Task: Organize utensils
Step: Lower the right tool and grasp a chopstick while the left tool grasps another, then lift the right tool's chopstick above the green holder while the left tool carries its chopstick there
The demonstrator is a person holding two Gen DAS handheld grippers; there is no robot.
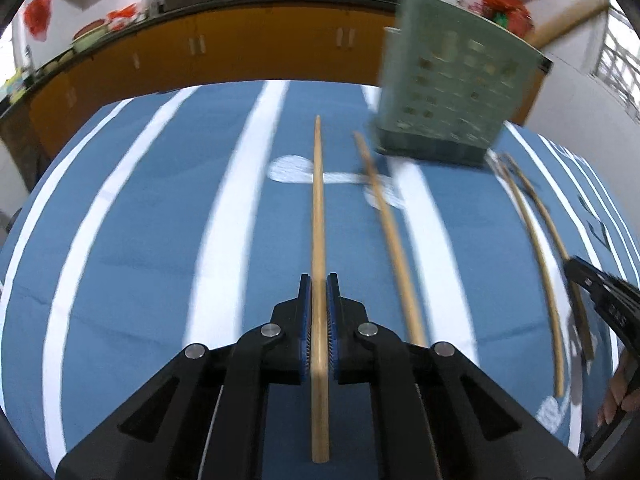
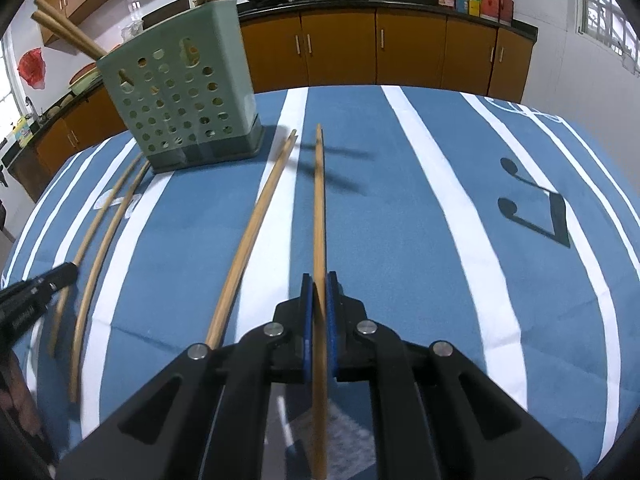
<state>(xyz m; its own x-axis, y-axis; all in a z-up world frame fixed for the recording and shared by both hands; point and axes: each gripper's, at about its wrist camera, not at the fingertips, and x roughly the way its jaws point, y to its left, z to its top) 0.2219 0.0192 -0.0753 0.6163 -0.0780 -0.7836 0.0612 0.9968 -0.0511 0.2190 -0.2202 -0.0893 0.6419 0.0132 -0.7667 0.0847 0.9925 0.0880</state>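
Note:
My left gripper (image 1: 319,280) is shut on a wooden chopstick (image 1: 318,200) that points forward above the blue striped cloth. My right gripper (image 2: 319,280) is shut on another wooden chopstick (image 2: 319,200). A green perforated utensil holder (image 1: 452,88) stands at the far right in the left wrist view and far left in the right wrist view (image 2: 180,96), with several chopsticks (image 2: 68,34) sticking out of it. Loose chopsticks lie on the cloth: one (image 1: 390,236) right of my left gripper, two more (image 1: 540,248) further right. In the right wrist view one loose chopstick (image 2: 256,232) lies left of my gripper.
The table is covered by a blue cloth with white stripes (image 2: 440,220) and music notes. Orange cabinets (image 2: 400,48) with a dark counter and woks stand behind. The right gripper's tip (image 1: 600,292) shows at the right edge; the left gripper's tip (image 2: 36,288) shows at the left edge.

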